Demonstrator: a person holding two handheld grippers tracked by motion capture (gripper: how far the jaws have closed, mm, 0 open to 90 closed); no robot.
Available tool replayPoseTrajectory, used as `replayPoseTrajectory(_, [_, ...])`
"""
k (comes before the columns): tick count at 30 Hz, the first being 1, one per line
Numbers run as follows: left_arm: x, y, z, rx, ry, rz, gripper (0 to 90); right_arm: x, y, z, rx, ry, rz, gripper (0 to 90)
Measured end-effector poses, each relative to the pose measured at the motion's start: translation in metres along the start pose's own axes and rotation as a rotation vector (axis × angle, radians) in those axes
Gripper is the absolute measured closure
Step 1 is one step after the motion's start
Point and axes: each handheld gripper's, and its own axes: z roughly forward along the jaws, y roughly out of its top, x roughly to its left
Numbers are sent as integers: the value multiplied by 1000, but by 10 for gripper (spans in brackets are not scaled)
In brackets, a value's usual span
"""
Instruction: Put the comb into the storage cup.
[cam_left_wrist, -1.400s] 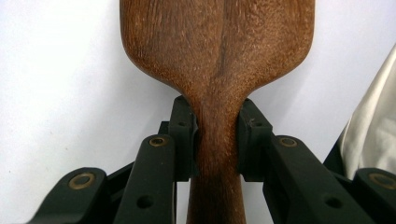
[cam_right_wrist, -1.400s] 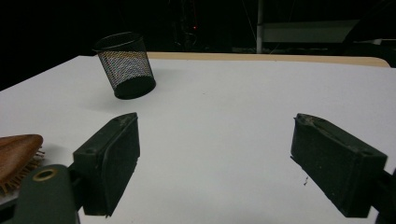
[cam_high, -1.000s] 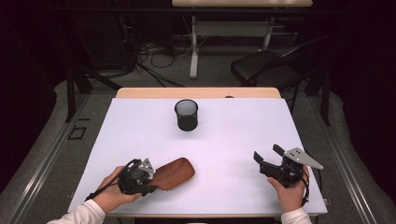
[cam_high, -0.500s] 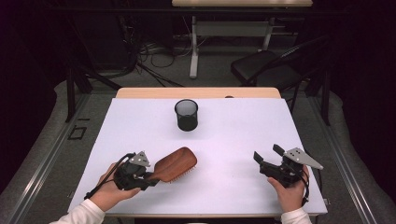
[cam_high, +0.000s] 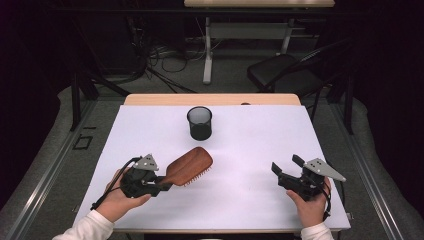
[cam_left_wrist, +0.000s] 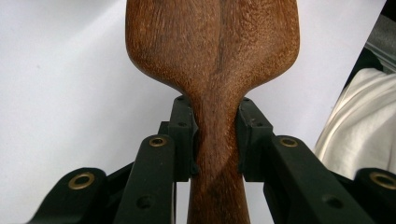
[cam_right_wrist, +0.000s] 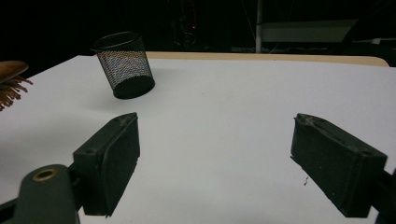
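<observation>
A brown wooden hairbrush (cam_high: 189, 165) hangs tilted above the white table (cam_high: 260, 135), head pointing toward the far right, bristles facing down. My left gripper (cam_high: 167, 186) is shut on its narrow handle; in the left gripper view the two pads pinch the neck of the brush (cam_left_wrist: 212, 51) from both sides, my left gripper (cam_left_wrist: 215, 135) just below the head. A black mesh cup (cam_high: 200, 123) stands upright at the table's far middle. My right gripper (cam_high: 285, 164) rests low at the front right, open and empty. In the right gripper view the cup (cam_right_wrist: 125, 65) lies ahead of my right gripper (cam_right_wrist: 215, 154), the brush's bristles (cam_right_wrist: 10, 77) at the left edge.
A bare wooden strip (cam_high: 210, 99) borders the table's far edge. Beyond it stand a dark chair (cam_high: 280, 72) and a desk leg with cables on the floor. Wide bare table surface lies between the two hands.
The left hand has lifted the brush off the table; its head has risen and moved a little toward the cup. The right gripper has kept still.
</observation>
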Motion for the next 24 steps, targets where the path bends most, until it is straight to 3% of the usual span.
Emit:
replayPoseTrajectory(10, [-3,7,0,-79,1,-30,716,-1,0,0,2,1,0,153])
replayPoseTrajectory(24, [-5,25,-4,-105,26,-36,715,-1,0,0,4,2,3,153])
